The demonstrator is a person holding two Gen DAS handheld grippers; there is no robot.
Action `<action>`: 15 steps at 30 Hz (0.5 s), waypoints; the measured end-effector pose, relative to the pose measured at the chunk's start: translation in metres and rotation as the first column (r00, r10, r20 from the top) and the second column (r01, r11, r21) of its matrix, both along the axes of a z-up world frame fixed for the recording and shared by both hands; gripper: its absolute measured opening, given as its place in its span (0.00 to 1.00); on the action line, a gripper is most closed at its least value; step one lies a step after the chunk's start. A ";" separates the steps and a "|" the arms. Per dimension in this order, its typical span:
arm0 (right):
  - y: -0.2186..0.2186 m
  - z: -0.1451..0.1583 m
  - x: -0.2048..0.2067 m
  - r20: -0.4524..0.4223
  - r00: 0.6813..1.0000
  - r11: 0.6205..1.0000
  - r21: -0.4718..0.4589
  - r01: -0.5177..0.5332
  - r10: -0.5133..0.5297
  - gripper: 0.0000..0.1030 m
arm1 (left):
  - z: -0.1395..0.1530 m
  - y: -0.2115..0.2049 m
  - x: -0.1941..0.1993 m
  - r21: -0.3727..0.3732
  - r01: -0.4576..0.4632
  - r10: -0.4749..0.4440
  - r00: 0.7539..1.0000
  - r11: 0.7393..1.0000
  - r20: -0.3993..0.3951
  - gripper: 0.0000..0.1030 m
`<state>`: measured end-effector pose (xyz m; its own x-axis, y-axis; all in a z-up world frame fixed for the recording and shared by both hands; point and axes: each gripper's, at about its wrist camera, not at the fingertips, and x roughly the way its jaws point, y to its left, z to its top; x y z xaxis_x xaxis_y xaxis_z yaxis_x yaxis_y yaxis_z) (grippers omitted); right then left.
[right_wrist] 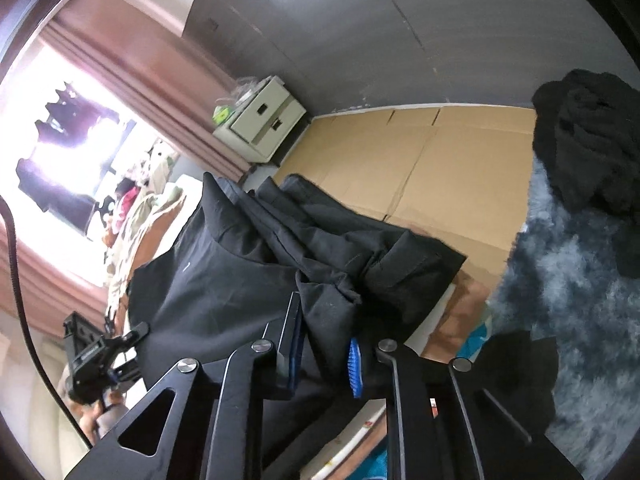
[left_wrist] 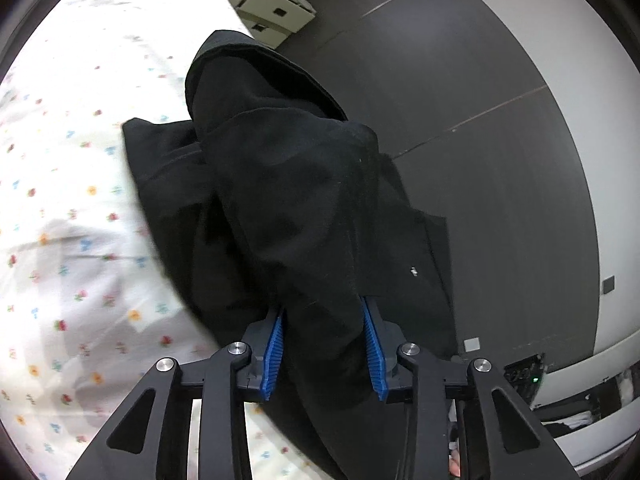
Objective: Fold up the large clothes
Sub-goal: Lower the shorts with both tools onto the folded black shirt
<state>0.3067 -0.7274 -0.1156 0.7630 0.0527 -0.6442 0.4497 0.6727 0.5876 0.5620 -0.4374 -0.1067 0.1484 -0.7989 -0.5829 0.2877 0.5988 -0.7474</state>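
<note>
Black cloth is filling both views. The left gripper (left_wrist: 323,344) is squeezing a thick bunch of the black garment (left_wrist: 288,184) between its blue pads (left_wrist: 274,354), so its fingers are sitting partway apart with cloth packed between them. The garment is hanging over the edge of the bed (left_wrist: 72,208), which is wearing a white sheet with tiny flowers. Part of the cloth is lying on the sheet near that edge, and part is draping down past it, in front of the dark wall (left_wrist: 460,80). A white drawer unit (left_wrist: 276,10) is standing far back by the wall. The right gripper (right_wrist: 324,344) is also pinching the black garment (right_wrist: 248,264), with a fold of cloth running between its two fingers, which are sitting fairly close together. Beyond it, flat cardboard (right_wrist: 440,160) is lying on the floor. A fluffy grey rug (right_wrist: 580,280) is lying beside the cardboard, and another dark pile of clothes (right_wrist: 588,136) is sitting on the rug. Pink curtains (right_wrist: 132,80) are hanging by a bright window (right_wrist: 68,128).
</note>
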 end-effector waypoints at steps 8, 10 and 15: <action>-0.015 -0.009 0.006 -0.050 0.998 0.999 0.034 0.037 -0.035 0.23 | 0.001 -0.005 0.006 0.046 0.019 -0.019 1.000 0.999 -0.006 0.40; -0.007 0.004 0.006 -0.090 0.995 0.999 -0.017 0.032 -0.034 0.24 | 0.003 0.005 0.009 0.060 -0.011 0.013 1.000 0.998 -0.019 0.40; 0.015 0.031 0.007 -0.124 0.992 0.997 -0.076 -0.025 0.015 0.41 | 0.009 0.024 0.022 0.067 -0.101 0.100 0.995 0.993 0.008 0.40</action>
